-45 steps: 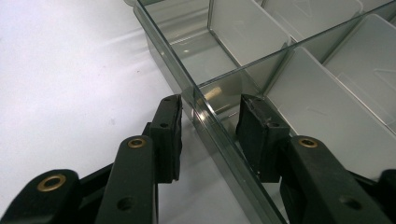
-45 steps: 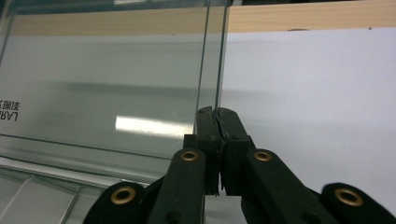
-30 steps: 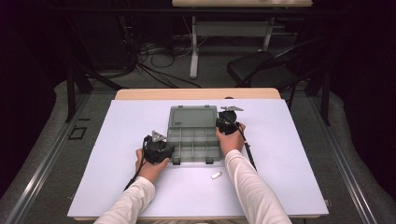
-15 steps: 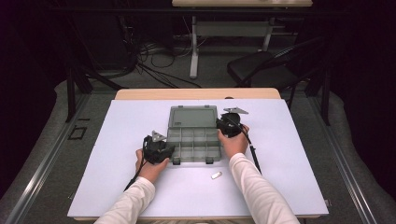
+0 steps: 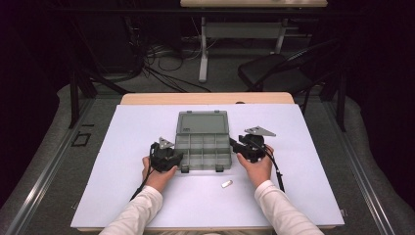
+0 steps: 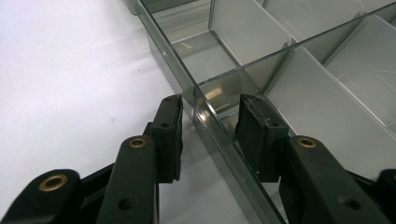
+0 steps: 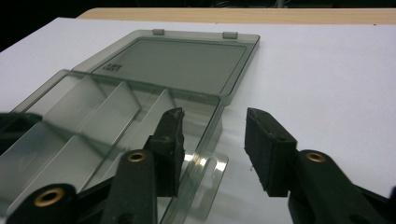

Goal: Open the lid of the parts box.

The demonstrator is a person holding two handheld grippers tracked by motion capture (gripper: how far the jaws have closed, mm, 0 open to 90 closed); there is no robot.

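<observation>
A smoky clear organizer box (image 5: pixel 203 152) lies open on the white mat, its lid (image 5: pixel 203 122) flat behind the divided tray. My left gripper (image 5: pixel 172 157) is at the tray's front left corner. In the left gripper view its jaws (image 6: pixel 210 105) straddle the tray's side wall (image 6: pixel 205 116), one outside and one inside, open with small gaps on both sides. My right gripper (image 5: pixel 236 146) is at the tray's right side. Its jaws (image 7: pixel 215 119) have just been opening. One is over the tray's right edge (image 7: pixel 205 135), the other over the mat, gripping nothing. The lid (image 7: pixel 177 60) lies beyond them.
A small white piece (image 5: pixel 225 184) lies on the mat (image 5: pixel 122 186) in front of the box. Past the mat is the table's wooden far edge (image 5: pixel 205 98). A black chair (image 5: pixel 274 73) and cables (image 5: pixel 161 63) stand on the floor behind.
The right gripper has left the lid's back right corner, come toward the person and to the right, and its jaws have opened. The left gripper has stayed at the tray's corner.
</observation>
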